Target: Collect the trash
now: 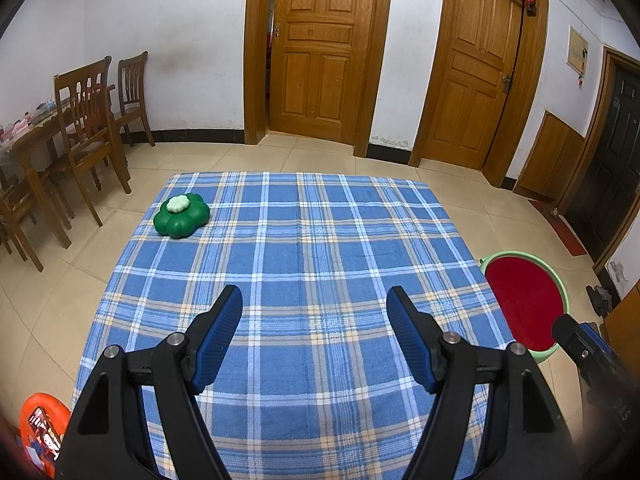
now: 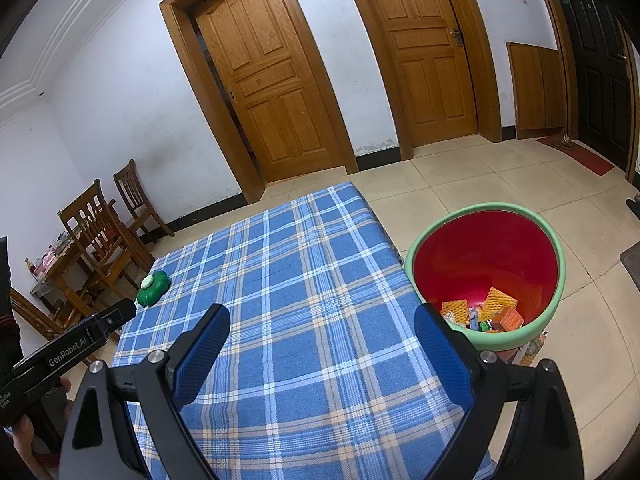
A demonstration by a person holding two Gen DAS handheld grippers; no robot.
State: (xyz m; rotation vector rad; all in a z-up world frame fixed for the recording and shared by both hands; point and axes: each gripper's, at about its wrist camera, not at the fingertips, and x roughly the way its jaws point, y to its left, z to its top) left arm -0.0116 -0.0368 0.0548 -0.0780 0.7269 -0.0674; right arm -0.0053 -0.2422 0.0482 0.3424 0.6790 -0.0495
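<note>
A green-rimmed bin (image 2: 486, 268) with a red inside stands on the floor to the right of the table; it holds several pieces of trash (image 2: 482, 312), orange netting and small packets. The same bin (image 1: 524, 304) shows at the right of the left wrist view. My left gripper (image 1: 314, 304) is open over the near half of the blue plaid tablecloth (image 1: 296, 248), nothing between its blue pads. My right gripper (image 2: 322, 328) is open too, above the table's right edge beside the bin. A green flower-shaped object (image 1: 182, 215) with a pale top lies at the table's far left corner, also seen as the green object (image 2: 153, 288).
Wooden chairs (image 1: 88, 120) and a cluttered wooden table stand to the left by the wall. Two wooden doors (image 1: 320, 48) face me across a tiled floor. An orange item with a phone (image 1: 42, 436) lies at the lower left. A red mat (image 2: 576, 156) lies by a dark door.
</note>
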